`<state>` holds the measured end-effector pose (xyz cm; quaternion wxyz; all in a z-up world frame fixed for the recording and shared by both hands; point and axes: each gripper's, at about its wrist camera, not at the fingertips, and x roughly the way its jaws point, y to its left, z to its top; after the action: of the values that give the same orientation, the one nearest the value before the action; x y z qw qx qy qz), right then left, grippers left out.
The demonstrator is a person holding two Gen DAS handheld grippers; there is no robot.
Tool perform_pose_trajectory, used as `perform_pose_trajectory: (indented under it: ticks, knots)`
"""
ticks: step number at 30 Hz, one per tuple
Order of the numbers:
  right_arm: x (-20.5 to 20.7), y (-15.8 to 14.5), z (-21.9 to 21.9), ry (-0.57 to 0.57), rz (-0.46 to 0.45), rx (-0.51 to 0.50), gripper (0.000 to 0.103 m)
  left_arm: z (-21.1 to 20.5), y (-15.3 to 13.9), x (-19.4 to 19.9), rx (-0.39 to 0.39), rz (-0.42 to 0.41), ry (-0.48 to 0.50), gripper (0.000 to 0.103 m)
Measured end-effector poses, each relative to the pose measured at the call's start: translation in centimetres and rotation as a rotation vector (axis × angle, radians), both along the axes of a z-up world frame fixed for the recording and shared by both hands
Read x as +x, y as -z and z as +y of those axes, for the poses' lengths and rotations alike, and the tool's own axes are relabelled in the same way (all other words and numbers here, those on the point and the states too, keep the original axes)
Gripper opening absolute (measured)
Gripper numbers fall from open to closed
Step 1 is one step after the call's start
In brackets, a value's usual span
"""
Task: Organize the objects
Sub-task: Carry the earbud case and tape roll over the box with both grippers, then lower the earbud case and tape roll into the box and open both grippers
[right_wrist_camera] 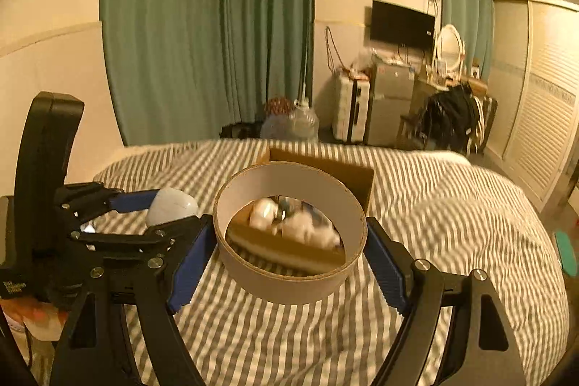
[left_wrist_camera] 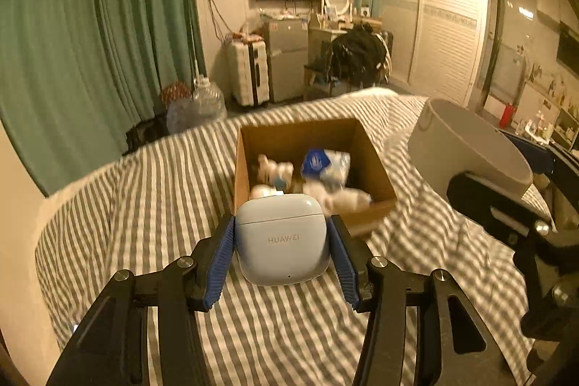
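My left gripper [left_wrist_camera: 282,237] is shut on a pale blue Huawei earbuds case [left_wrist_camera: 280,239] and holds it above the striped bed, just short of an open cardboard box [left_wrist_camera: 372,165]. The box holds several white and blue items [left_wrist_camera: 318,169]. My right gripper [right_wrist_camera: 289,241] is shut on a wide white tape ring [right_wrist_camera: 289,284], held near the box [right_wrist_camera: 358,176]; the box's contents show through the ring. The ring [left_wrist_camera: 466,147] appears at the right of the left wrist view. The left gripper with the case [right_wrist_camera: 170,205] appears at the left of the right wrist view.
The bed has a grey and white striped cover [left_wrist_camera: 144,205]. Beyond it are green curtains [left_wrist_camera: 90,42], a water jug [left_wrist_camera: 206,104], a white suitcase [left_wrist_camera: 248,75], a small fridge [left_wrist_camera: 286,56], a chair with dark clothes [left_wrist_camera: 358,56] and a white wardrobe [left_wrist_camera: 445,24].
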<state>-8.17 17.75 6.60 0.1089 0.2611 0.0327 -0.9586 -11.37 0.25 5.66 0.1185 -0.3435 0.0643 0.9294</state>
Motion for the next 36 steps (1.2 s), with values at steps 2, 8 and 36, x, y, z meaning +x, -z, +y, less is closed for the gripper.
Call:
perform_pose_trajectory:
  ticks: [2,8,36]
  knots:
    - [-1.4,-1.0,0.1,-0.002,0.014,-0.014,0.080,0.1,-0.5,-1.8,0.004,0.012,-0.007,0.053]
    - [-7.1,-3.2,-0.1,-0.003,0.048,-0.035,0.080,0.5,-1.0,-8.1,0.014,0.040,-0.027,0.053]
    - [-23.5,8.8,3.4,0.060,-0.246,-0.182,0.080,3.8,10.0,-18.7,-0.045,-0.124,0.038,0.053]
